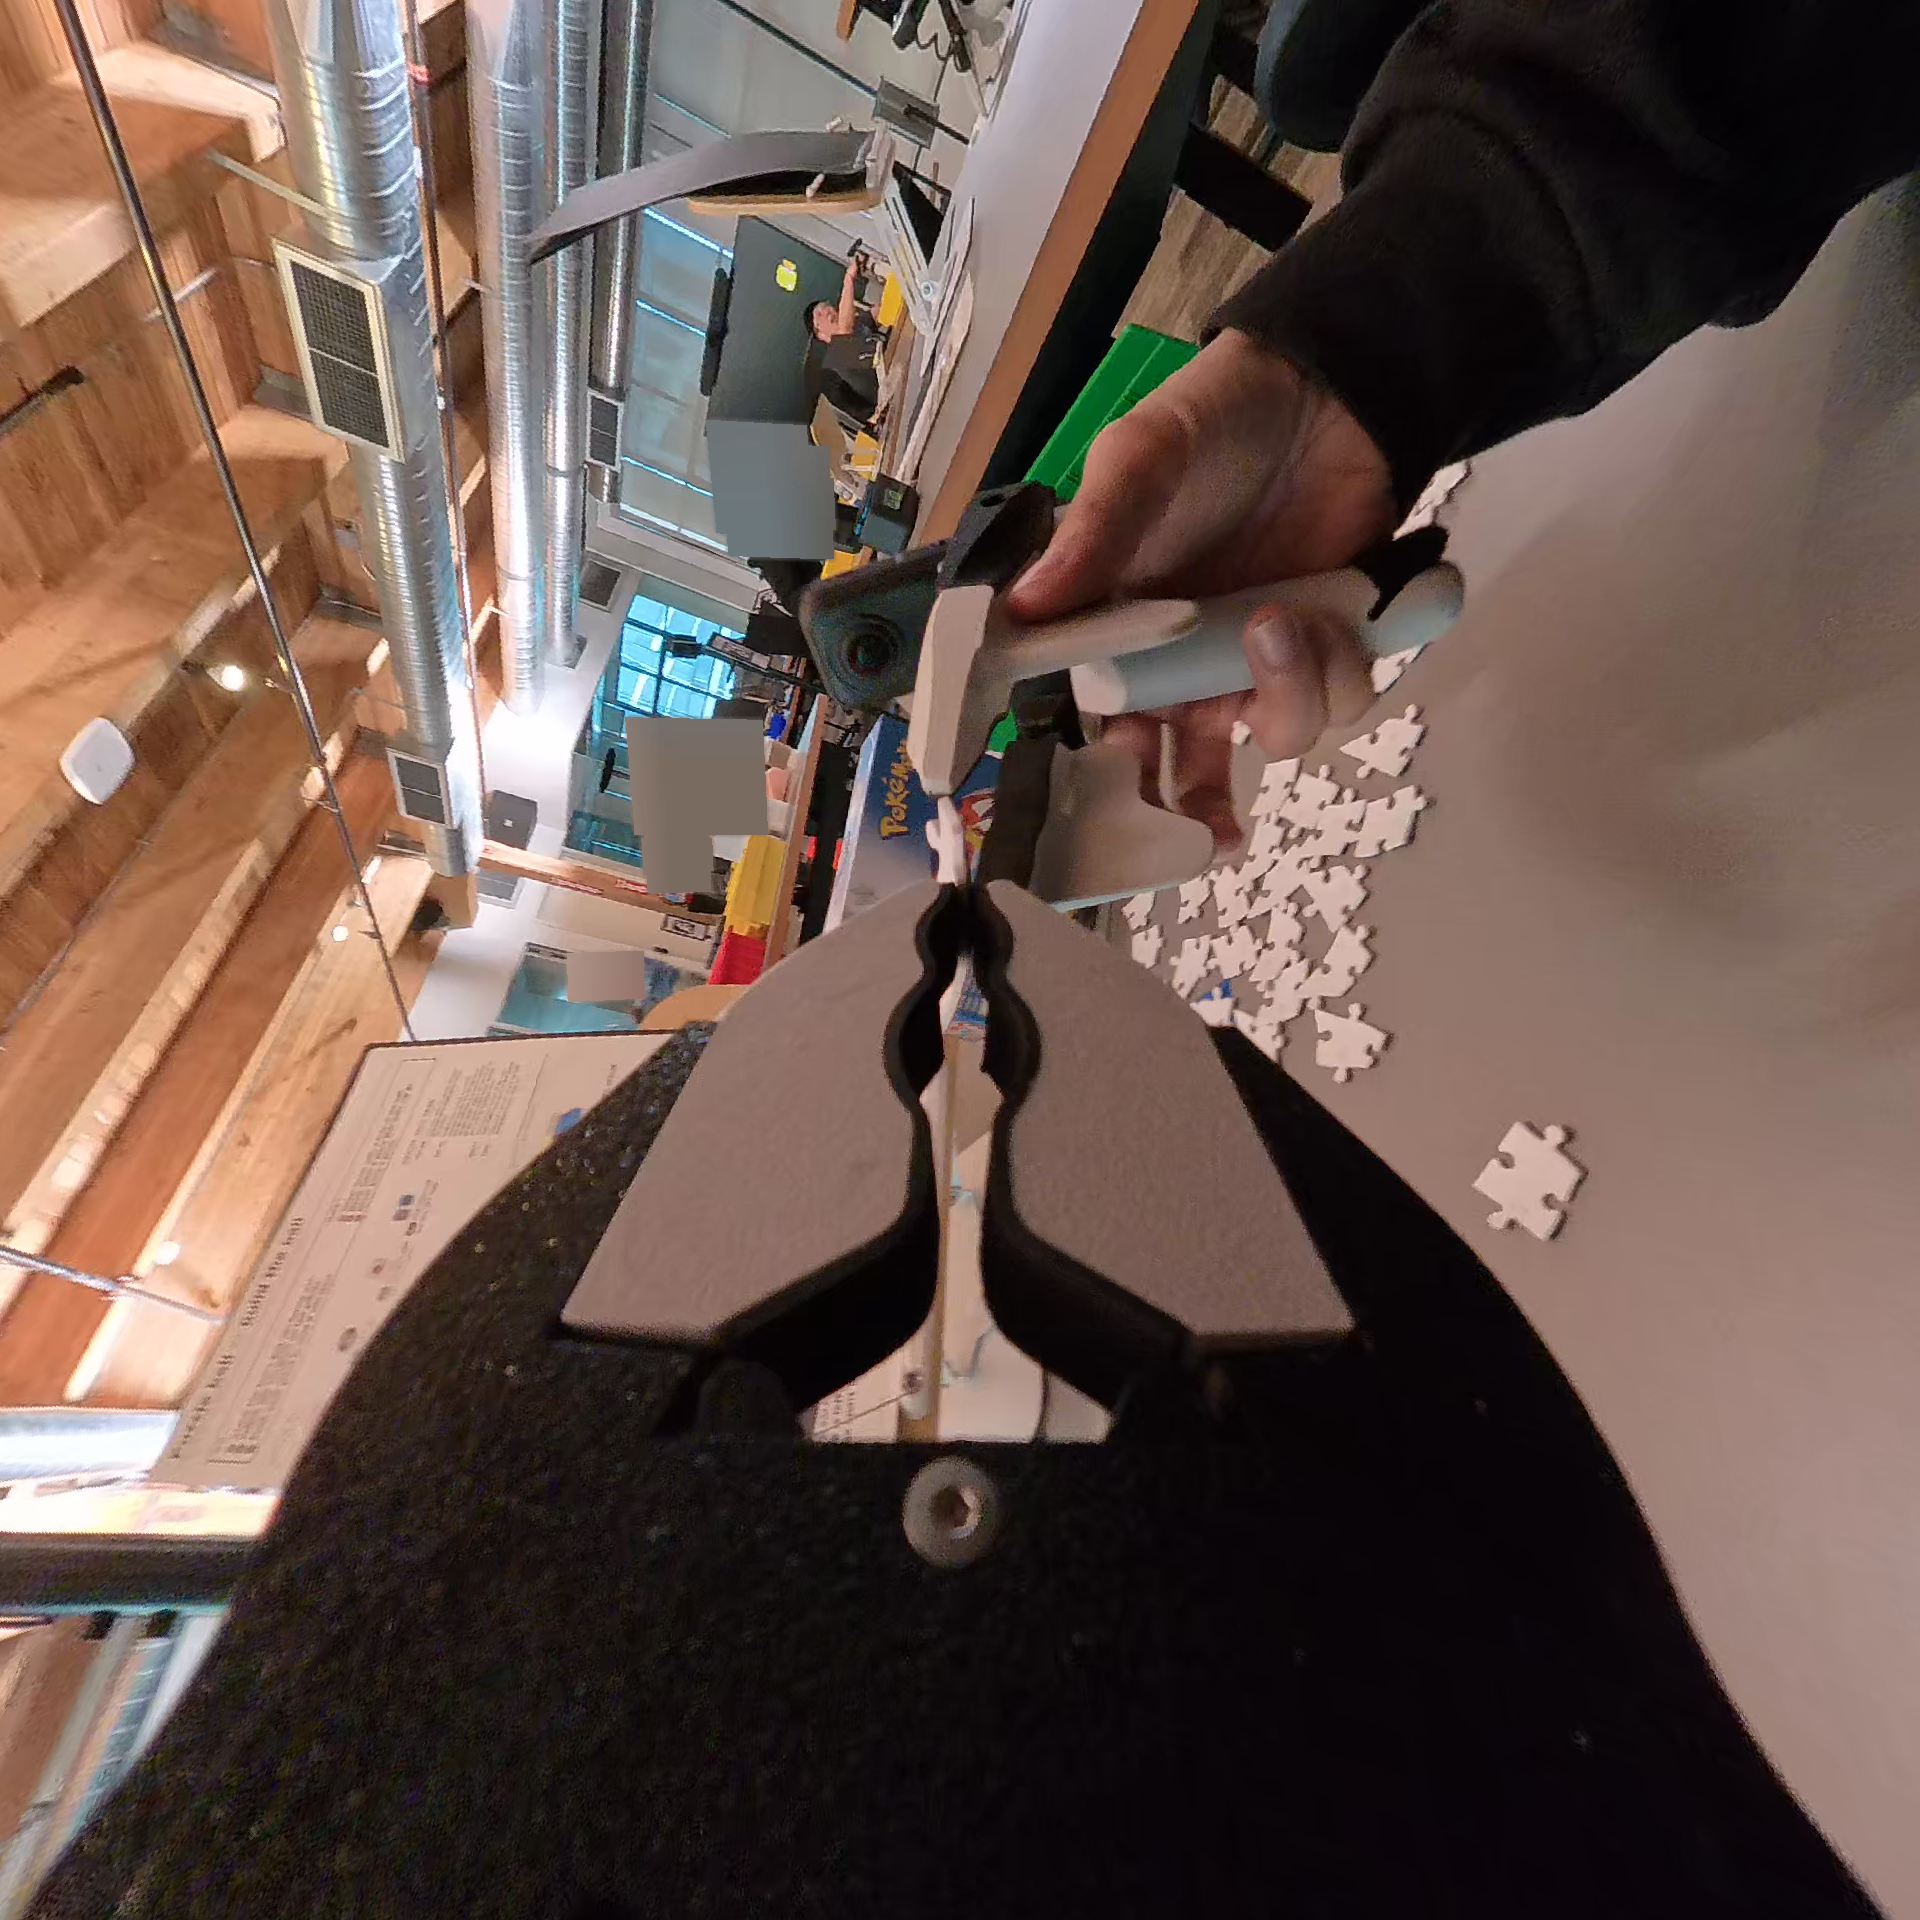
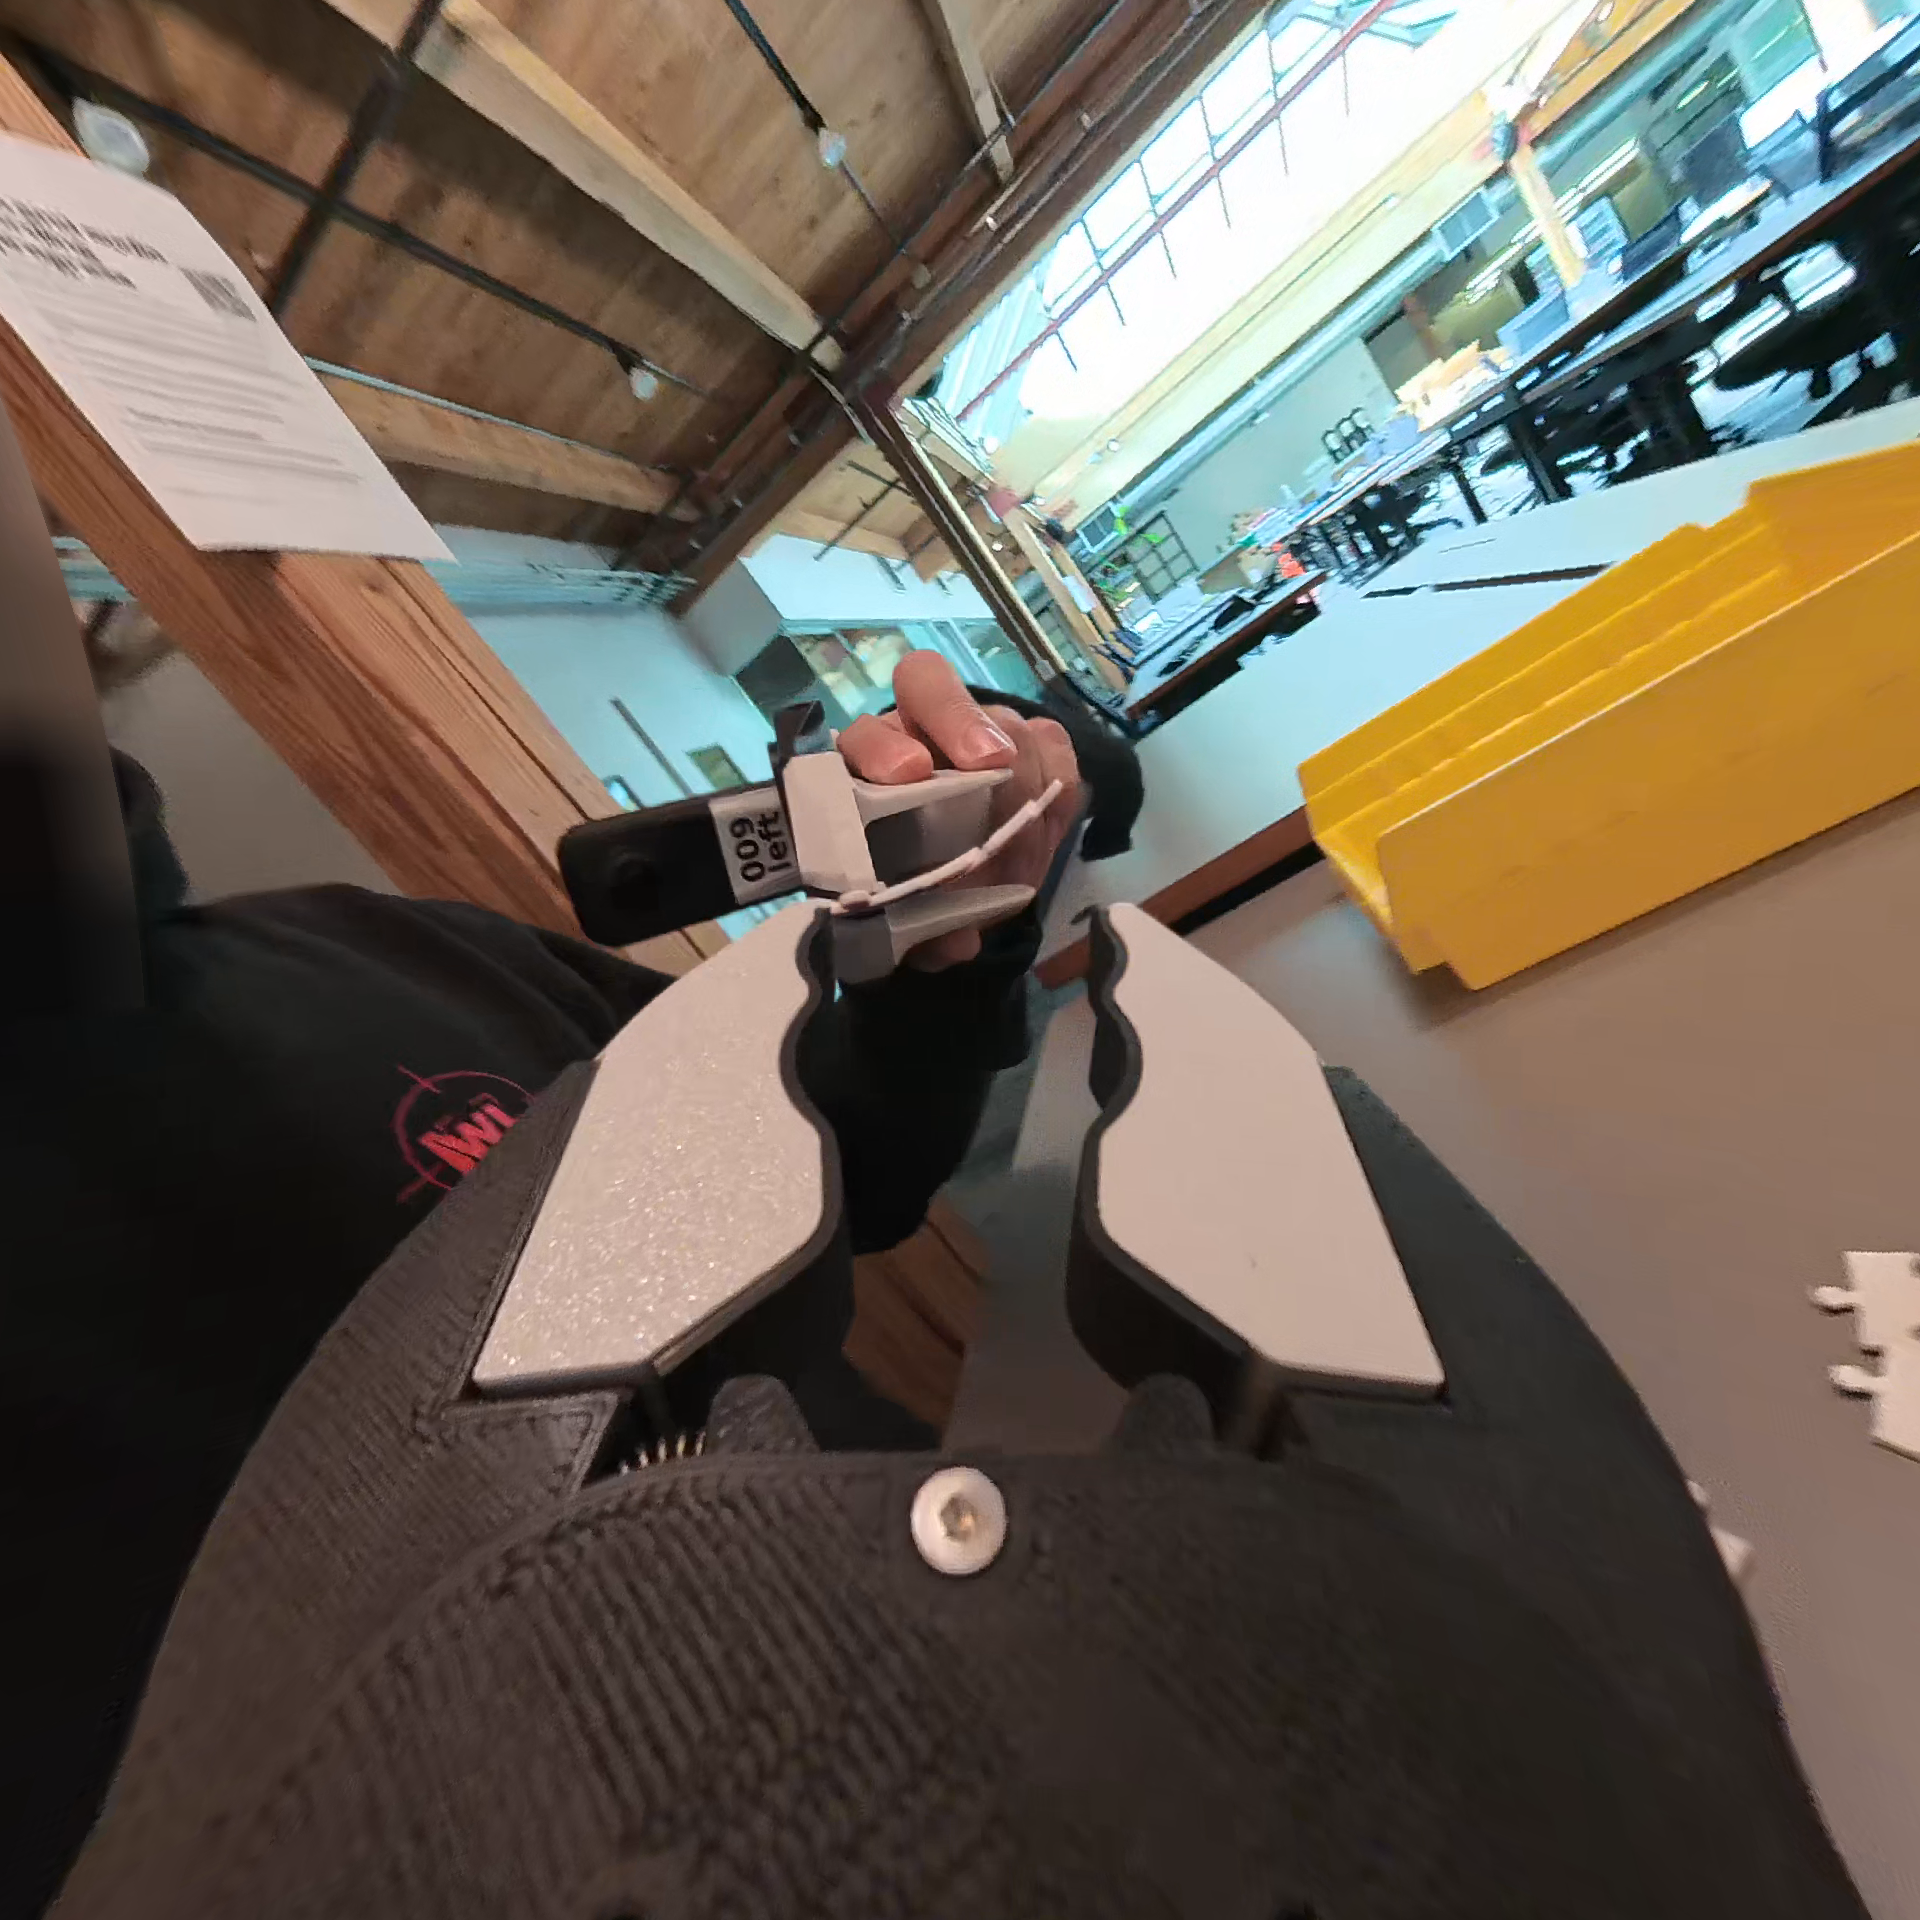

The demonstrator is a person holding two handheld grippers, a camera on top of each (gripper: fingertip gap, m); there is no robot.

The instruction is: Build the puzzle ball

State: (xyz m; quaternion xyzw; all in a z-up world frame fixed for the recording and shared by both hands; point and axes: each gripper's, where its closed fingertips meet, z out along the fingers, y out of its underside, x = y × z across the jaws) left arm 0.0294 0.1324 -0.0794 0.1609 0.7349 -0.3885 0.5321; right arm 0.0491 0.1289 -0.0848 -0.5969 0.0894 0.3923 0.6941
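In the left wrist view my left gripper (image 1: 966,896) is shut on a small white puzzle piece (image 1: 948,842) that sticks out past its tips. It holds the piece in the air, beside a grey table (image 1: 1662,935). My right gripper (image 1: 1023,831), held by a hand in a black sleeve, faces it with its fingers close to the piece. In the right wrist view my right gripper (image 2: 956,935) is open and empty. Its left finger (image 2: 707,1143) is next to the left gripper (image 2: 857,914). A pile of white puzzle pieces (image 1: 1278,883) lies on the table.
A single piece (image 1: 1527,1179) lies apart from the pile, and pieces (image 2: 1881,1361) lie at the right. A puzzle box (image 1: 894,800) stands behind the grippers. Yellow bins (image 2: 1610,707), green bins (image 1: 1122,395) and a wooden post with a paper sheet (image 2: 177,353) stand around. The grippers are tip to tip, or close to it.
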